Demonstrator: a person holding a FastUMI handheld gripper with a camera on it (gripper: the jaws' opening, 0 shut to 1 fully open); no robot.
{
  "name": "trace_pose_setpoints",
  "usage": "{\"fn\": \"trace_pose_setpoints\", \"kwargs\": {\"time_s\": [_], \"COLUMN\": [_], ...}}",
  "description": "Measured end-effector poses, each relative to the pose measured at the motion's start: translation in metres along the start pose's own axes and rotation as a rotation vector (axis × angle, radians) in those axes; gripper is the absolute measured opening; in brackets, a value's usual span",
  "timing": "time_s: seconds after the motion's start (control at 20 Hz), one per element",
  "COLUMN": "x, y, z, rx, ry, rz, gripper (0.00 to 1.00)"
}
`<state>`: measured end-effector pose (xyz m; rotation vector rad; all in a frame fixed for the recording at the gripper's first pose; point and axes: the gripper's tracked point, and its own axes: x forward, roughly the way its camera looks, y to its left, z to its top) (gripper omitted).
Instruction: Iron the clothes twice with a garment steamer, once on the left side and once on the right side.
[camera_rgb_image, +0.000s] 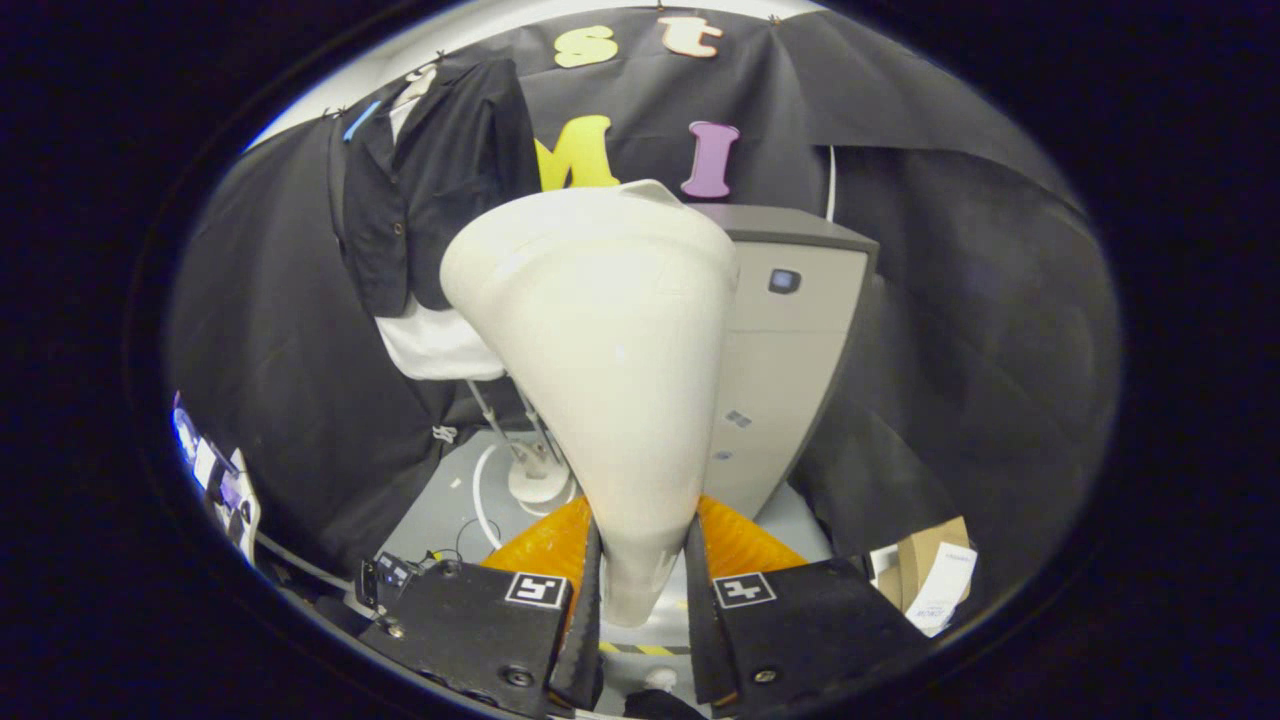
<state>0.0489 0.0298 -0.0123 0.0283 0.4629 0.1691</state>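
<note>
My gripper (640, 575) is shut on the narrow handle of a cream-white garment steamer head (600, 330), which rises from between the fingers and widens toward its flat top. Beyond it, up and to the left, a black jacket (430, 190) hangs over a white garment (440, 345) on a hanger against the booth wall. The steamer head stands apart from the clothes, to their right.
A grey cabinet (790, 340) stands just behind the steamer head. A white stand base with thin poles (535, 475) sits on the grey floor below the clothes. A cardboard box with a paper slip (935, 580) lies to the right of the fingers.
</note>
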Motion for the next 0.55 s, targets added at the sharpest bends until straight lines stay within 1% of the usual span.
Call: {"fn": "trace_pose_setpoints", "kwargs": {"time_s": [0.1,0.25,0.55], "x": [-0.002,-0.001,-0.003], "y": [-0.016,-0.024,-0.023], "z": [-0.013,-0.021,-0.029], "rx": [0.021,0.025,-0.005], "ry": [0.014,0.011,0.025], "rz": [-0.012,-0.017,0.005], "gripper": [0.4,0.4,0.4]}}
